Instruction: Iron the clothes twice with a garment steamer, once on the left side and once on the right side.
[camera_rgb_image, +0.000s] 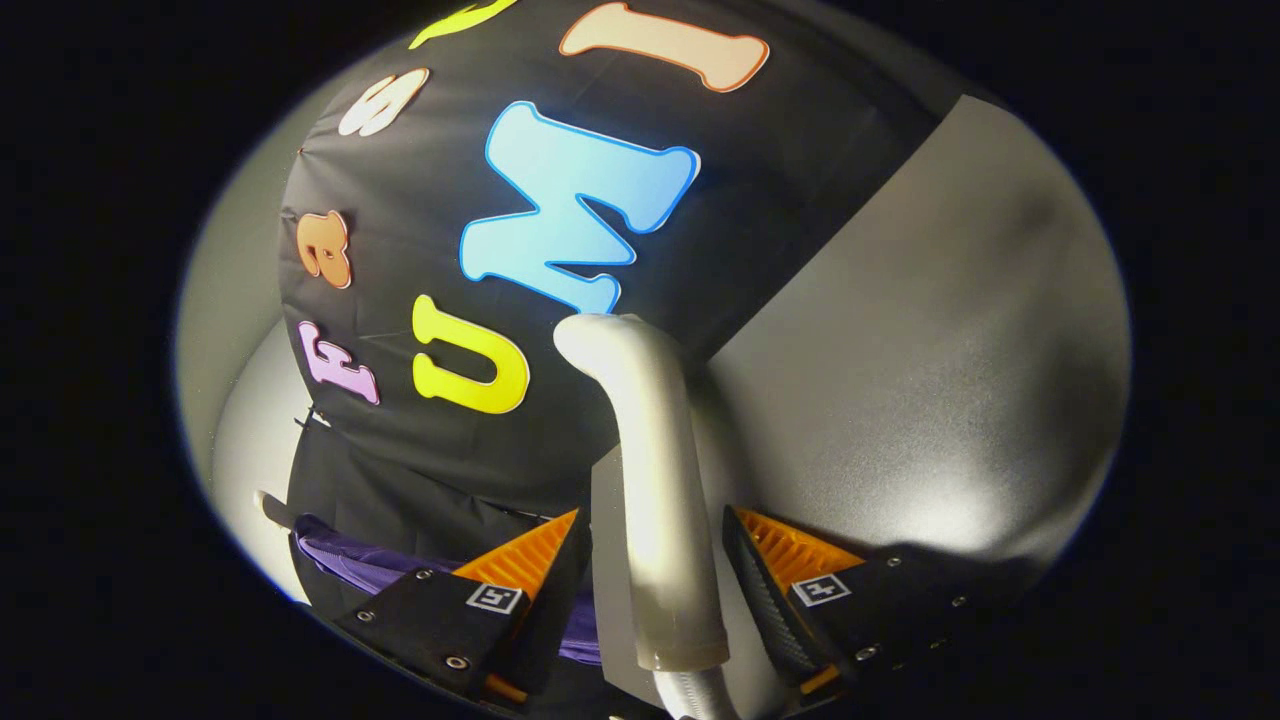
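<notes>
A white garment steamer (655, 470) runs straight ahead between my fingers, its bent nozzle end (600, 340) pointing away toward the black cloth wall. Its ribbed hose (690, 695) leaves at the base between the fingers. My gripper (652, 515) is shut on the steamer's handle, with a finger on each side. The whole view is tilted. A purple garment (370, 565) shows low beyond my left finger (520, 565), hanging in front of the black cloth; most of it is hidden behind that finger.
The black cloth wall (450, 200) fills the space ahead. A plain grey panel (900, 380) stands to the right of the steamer, and a pale grey wall (240, 400) lies to the left of the cloth.
</notes>
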